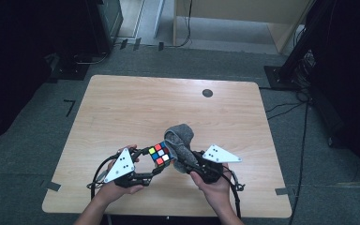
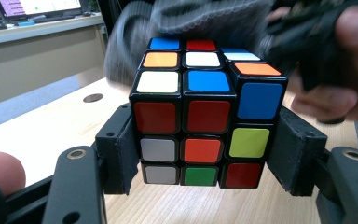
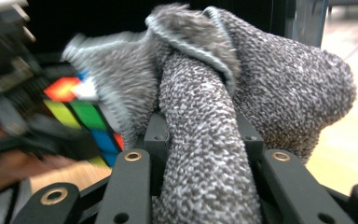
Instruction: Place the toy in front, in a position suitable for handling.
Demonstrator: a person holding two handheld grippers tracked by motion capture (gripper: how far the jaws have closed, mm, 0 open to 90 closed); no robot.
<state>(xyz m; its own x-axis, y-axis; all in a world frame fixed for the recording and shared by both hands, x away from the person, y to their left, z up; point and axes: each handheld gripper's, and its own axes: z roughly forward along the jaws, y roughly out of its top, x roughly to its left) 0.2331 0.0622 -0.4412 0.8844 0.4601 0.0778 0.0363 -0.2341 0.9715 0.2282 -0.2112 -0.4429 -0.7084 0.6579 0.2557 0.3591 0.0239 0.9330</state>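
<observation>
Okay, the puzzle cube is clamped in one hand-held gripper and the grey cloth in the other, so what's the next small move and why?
Probably draw the grey knitted cloth, clamped in the right hand-held gripper, across the top of the multicoloured puzzle cube. The left hand-held gripper holds the cube by its sides above the wooden table, its top face bare, and the cloth seems to sit right against it.

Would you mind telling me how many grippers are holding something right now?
2: the left gripper clamps the puzzle cube near the table's front edge; the right gripper, beside it, pinches the grey sock.
</observation>
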